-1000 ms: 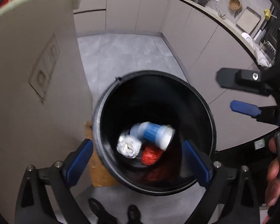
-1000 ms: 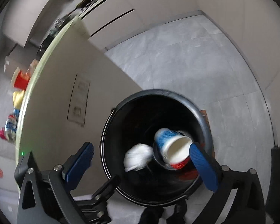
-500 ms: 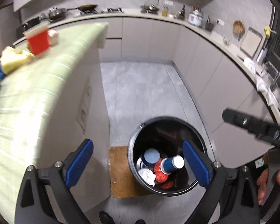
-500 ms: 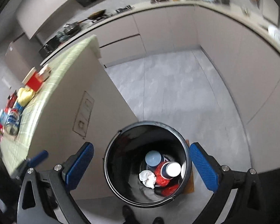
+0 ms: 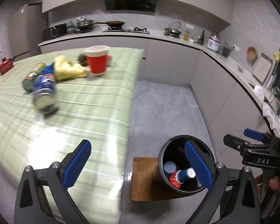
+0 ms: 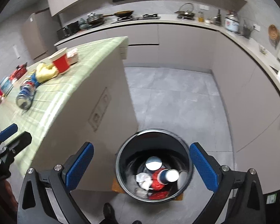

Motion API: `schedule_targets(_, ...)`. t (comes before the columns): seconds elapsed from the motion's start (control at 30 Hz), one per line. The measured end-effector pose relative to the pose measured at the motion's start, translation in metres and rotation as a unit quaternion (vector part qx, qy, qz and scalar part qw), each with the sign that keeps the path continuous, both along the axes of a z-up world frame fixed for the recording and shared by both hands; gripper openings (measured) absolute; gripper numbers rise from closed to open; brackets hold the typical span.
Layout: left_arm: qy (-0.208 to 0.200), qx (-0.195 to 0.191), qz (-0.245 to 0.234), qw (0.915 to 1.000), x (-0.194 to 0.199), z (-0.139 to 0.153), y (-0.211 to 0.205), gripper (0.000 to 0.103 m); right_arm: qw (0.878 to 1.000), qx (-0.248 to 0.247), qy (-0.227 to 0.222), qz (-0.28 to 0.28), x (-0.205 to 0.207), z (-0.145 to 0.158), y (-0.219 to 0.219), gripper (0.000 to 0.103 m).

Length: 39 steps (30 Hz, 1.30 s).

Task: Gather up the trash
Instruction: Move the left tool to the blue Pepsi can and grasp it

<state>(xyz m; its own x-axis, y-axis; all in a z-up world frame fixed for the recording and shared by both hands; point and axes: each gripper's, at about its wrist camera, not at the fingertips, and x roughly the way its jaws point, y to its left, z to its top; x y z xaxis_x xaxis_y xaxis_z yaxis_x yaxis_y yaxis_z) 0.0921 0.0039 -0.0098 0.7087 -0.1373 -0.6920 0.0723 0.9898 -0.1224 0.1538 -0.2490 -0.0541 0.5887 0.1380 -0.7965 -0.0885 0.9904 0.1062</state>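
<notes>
Left wrist view: the left gripper (image 5: 138, 165) is wide open and empty; can (image 5: 44, 95), yellow wrapper (image 5: 69, 70) and red cup (image 5: 97, 60) lie far left on the counter (image 5: 95, 100), so I judge fetching comes next.

Right wrist view: the right gripper (image 6: 142, 167) gapes empty above the bin (image 6: 153, 165) on the near floor.

Label on the tipped can (image 5: 43, 91) is smeared by motion blur, so no brand can be read. Part of the bin (image 5: 161, 160) is covered by the left gripper's blue pad. Small stuff along the back counter (image 6: 177, 21) is too tiny to be identified. A shoe (image 6: 108, 211) is mostly hidden at the bottom edge.
</notes>
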Motion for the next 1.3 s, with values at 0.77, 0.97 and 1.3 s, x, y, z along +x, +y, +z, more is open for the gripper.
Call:
schedule_targets(0.77, -0.021, -0.036, 0.162, 0.9859, 0.013, 0.001, 0.126, 0.101, 0.992, 0.010, -0.045, 0.119, 0.031, 0.035, 0.137, 0.103)
schedule_targets(0.97, -0.015, -0.032, 0.164, 0.9858, 0.028, -0.002, 0.134, 0.101, 0.989, 0.006, -0.057, 0.134, 0.052, 0.042, 0.161, 0.103)
schedule_targets(1.3, -0.005, -0.021, 0.165, 0.9861, 0.074, -0.007, 0.149, 0.100, 0.988, 0.003, -0.064, 0.141, 0.097, 0.039, 0.193, 0.103)
